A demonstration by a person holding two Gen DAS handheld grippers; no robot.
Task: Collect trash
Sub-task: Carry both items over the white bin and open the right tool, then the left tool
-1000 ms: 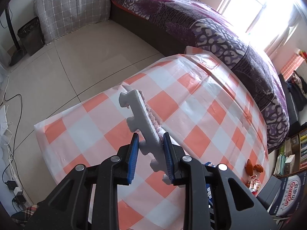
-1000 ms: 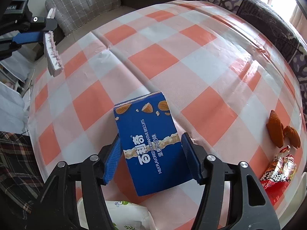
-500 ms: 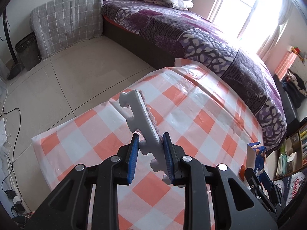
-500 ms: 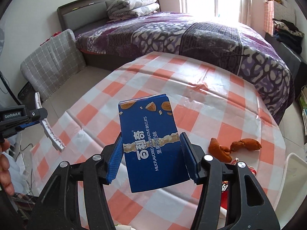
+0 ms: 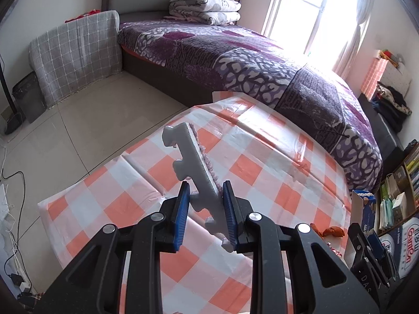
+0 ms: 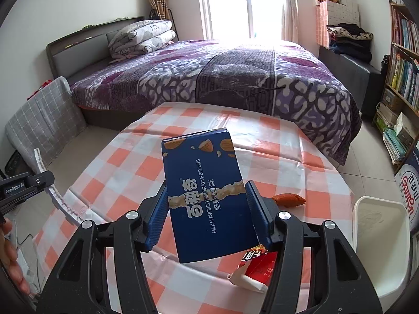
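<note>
Blue biscuit box (image 6: 207, 196) between right gripper (image 6: 207, 214) fingers (image 6: 255, 209)

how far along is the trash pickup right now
Nothing shows as binned yet. In hand: the left tool clamps a foam strip, and the right tool clamps the blue biscuit box, both held above the table. Left on the checkered tablecloth: the orange peel and a red wrapper.

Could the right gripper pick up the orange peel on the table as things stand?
Probably not: the right gripper is shut on the blue biscuit box, held above the table. The peel lies uncovered.
</note>
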